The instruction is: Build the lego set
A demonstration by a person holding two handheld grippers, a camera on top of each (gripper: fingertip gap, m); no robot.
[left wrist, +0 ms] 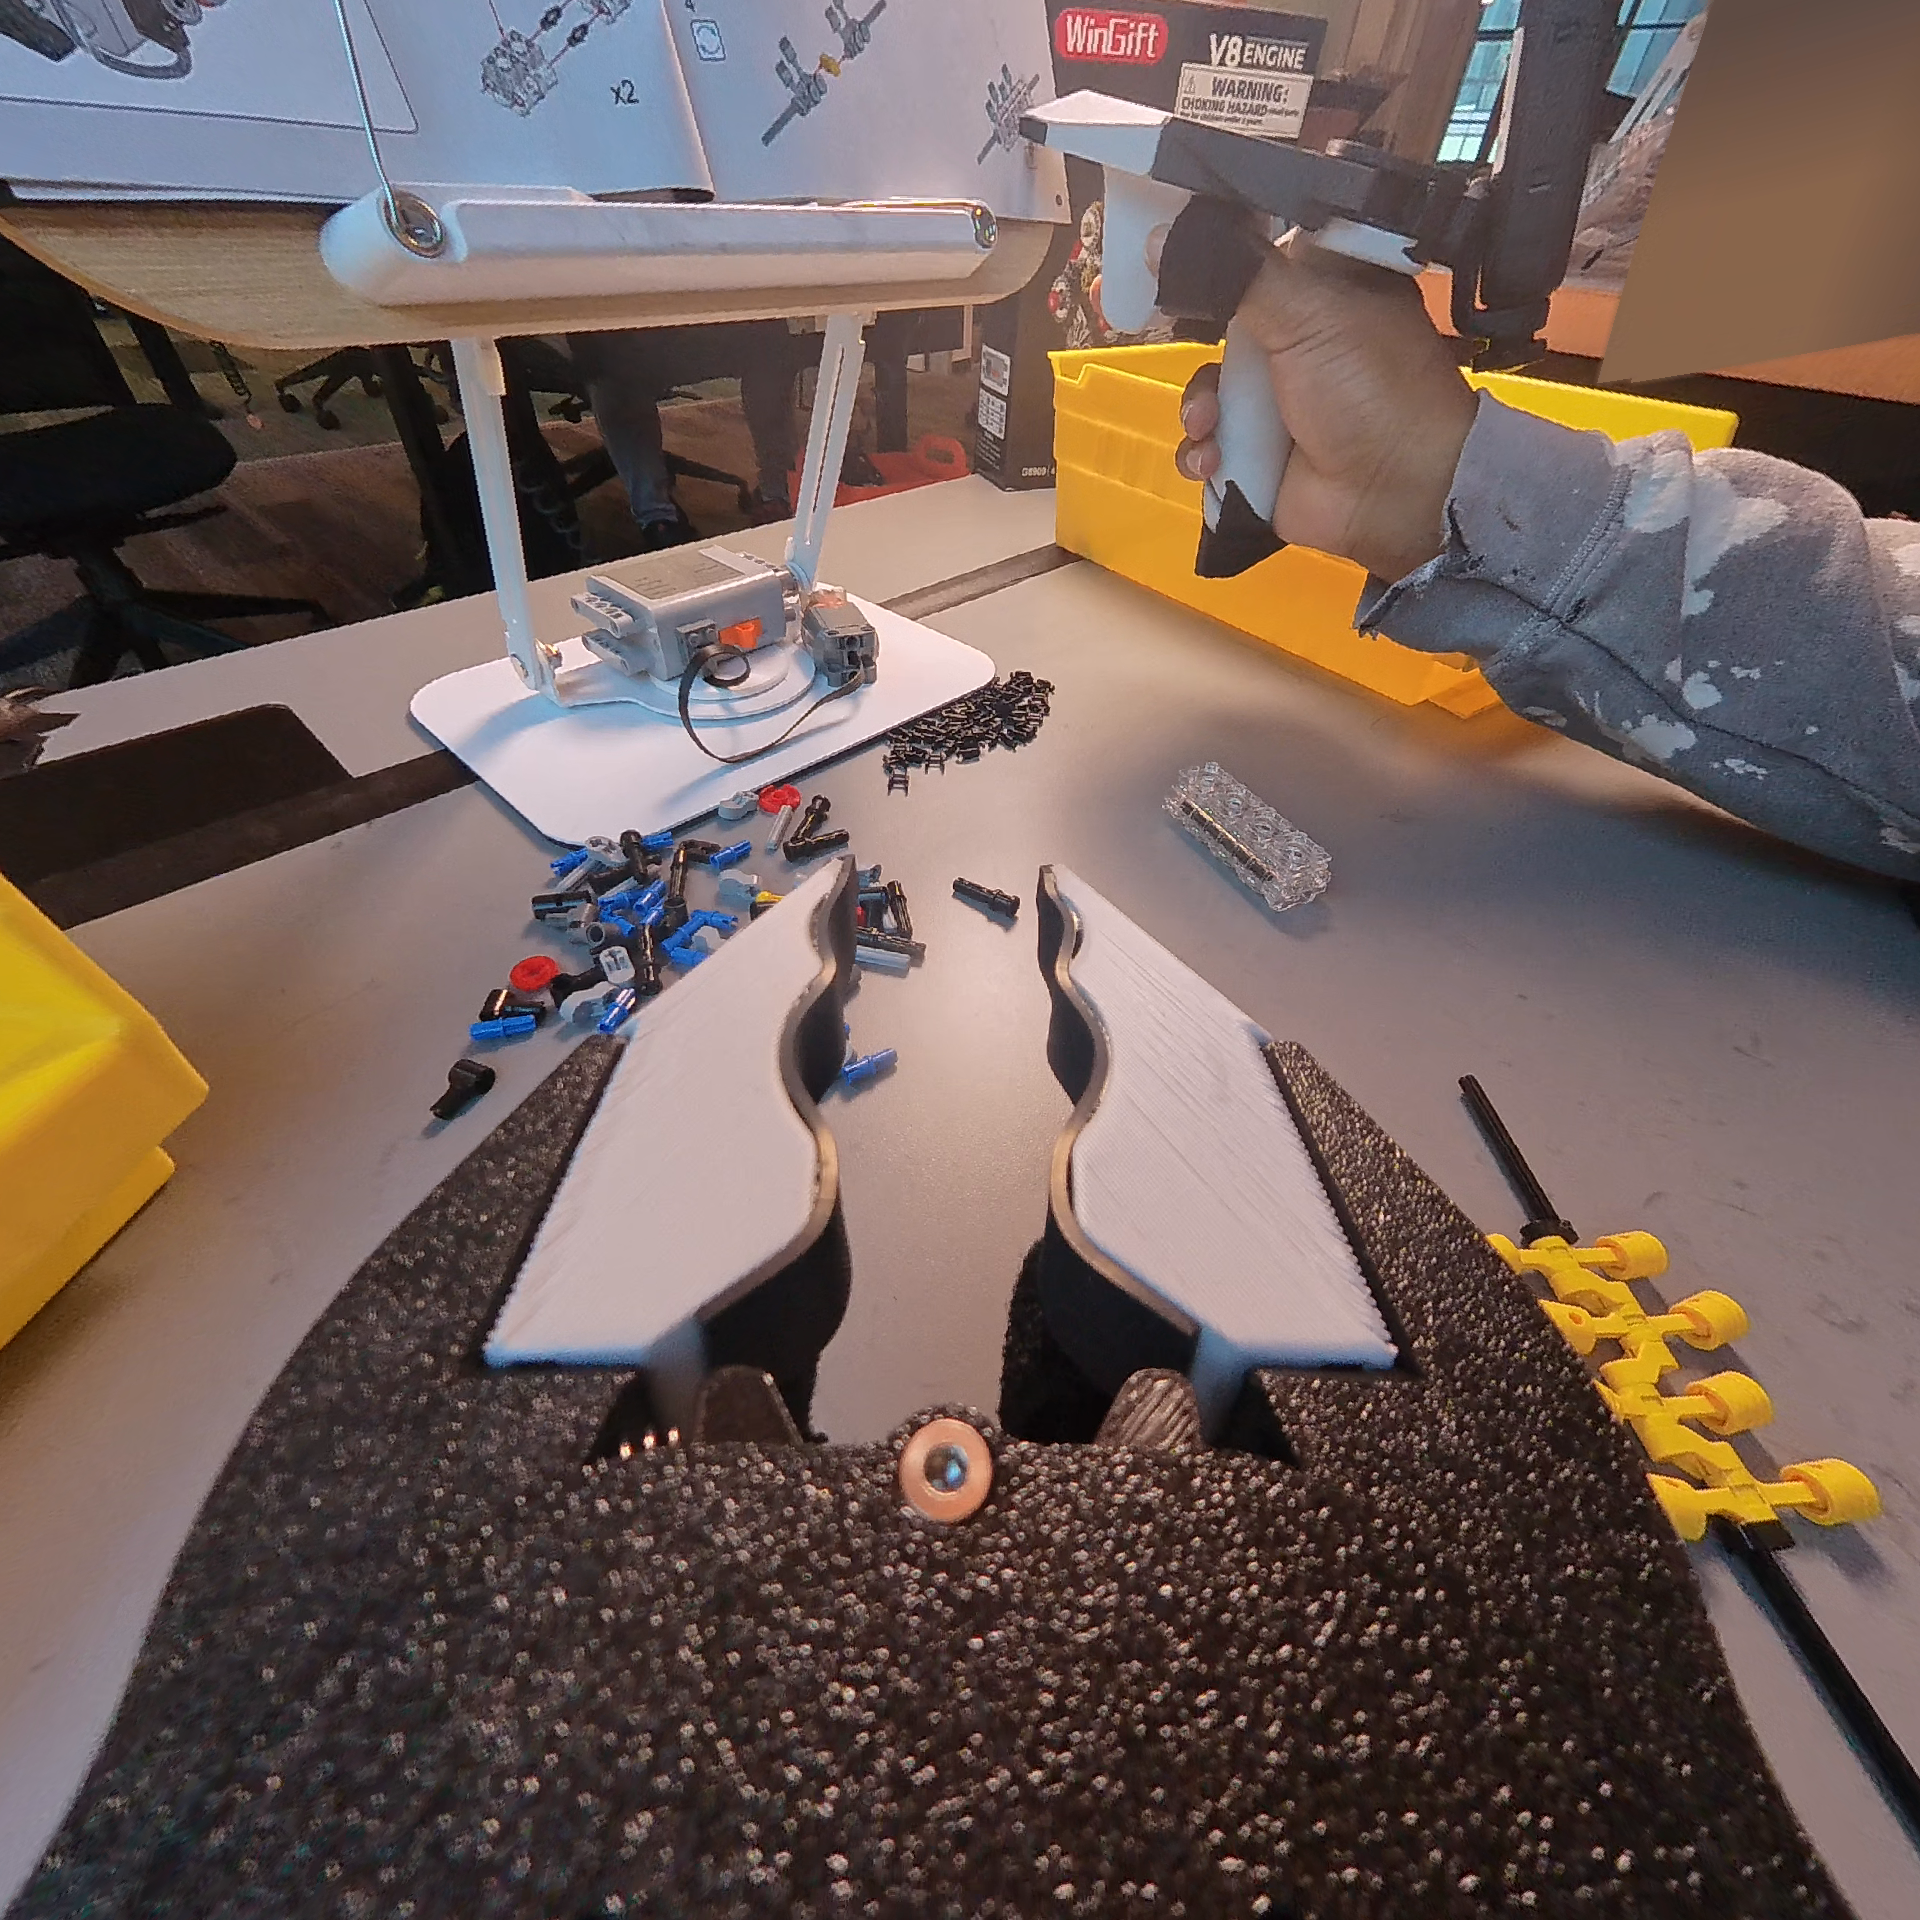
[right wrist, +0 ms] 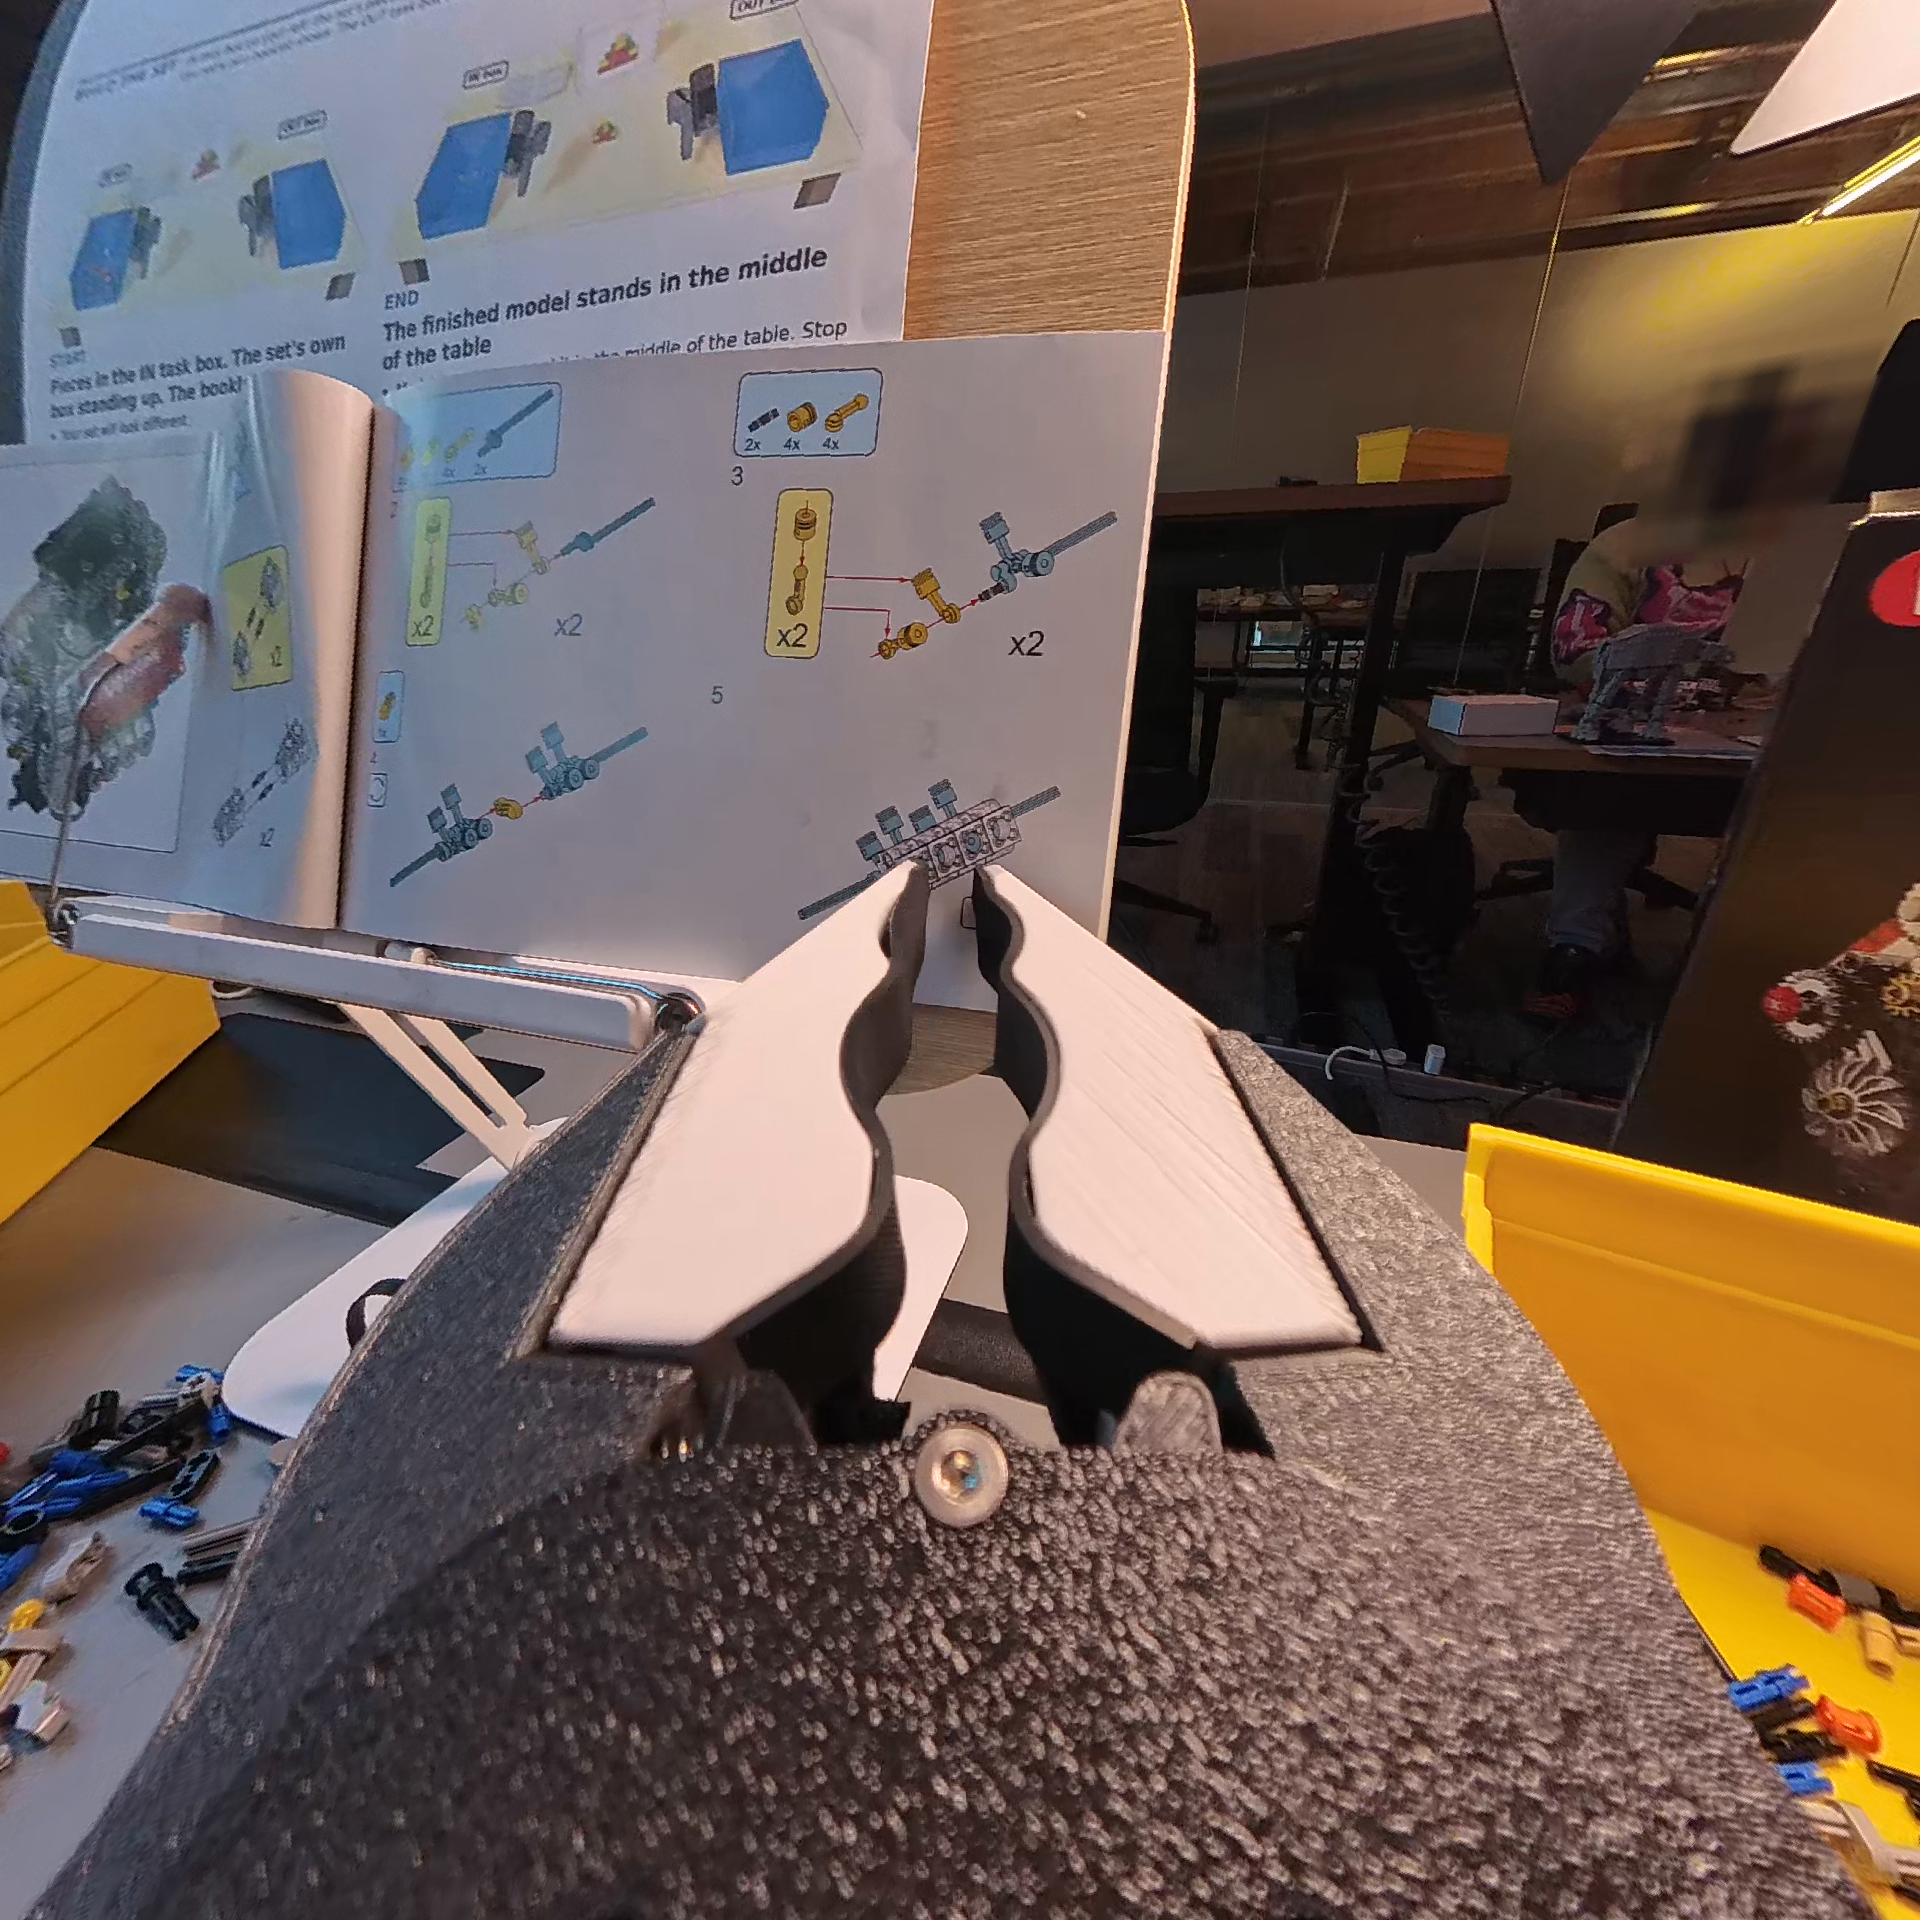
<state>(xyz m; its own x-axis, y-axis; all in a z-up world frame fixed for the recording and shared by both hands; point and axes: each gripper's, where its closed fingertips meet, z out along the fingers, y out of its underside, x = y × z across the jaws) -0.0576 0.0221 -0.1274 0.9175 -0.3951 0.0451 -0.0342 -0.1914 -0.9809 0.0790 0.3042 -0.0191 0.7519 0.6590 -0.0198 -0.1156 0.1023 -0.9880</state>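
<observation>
Left wrist view: the left tool (left wrist: 948, 883) is held low over the grey bench (left wrist: 1455, 997), its jaws spread apart with nothing between them. A finished sub-assembly, the yellow piston row threaded on a black axle (left wrist: 1673, 1371), is seen lying on the bench just beside that tool's right flank. A clear studded block (left wrist: 1247, 836) lies apart, farther out. Most of the build is judged to be left: a scatter of small blue, black and grey pins and connectors (left wrist: 665, 914) and a pile of black chain links (left wrist: 966, 722) lie loose, and a grey battery box with a motor (left wrist: 696, 613) rests unattached on the white base of the book stand (left wrist: 582, 769). The right tool (right wrist: 951, 883) is raised toward the open instruction booklet (right wrist: 727, 623), its jaws slightly parted and empty. More loose pieces are seen in the yellow plastic bin (right wrist: 1662, 1299).
</observation>
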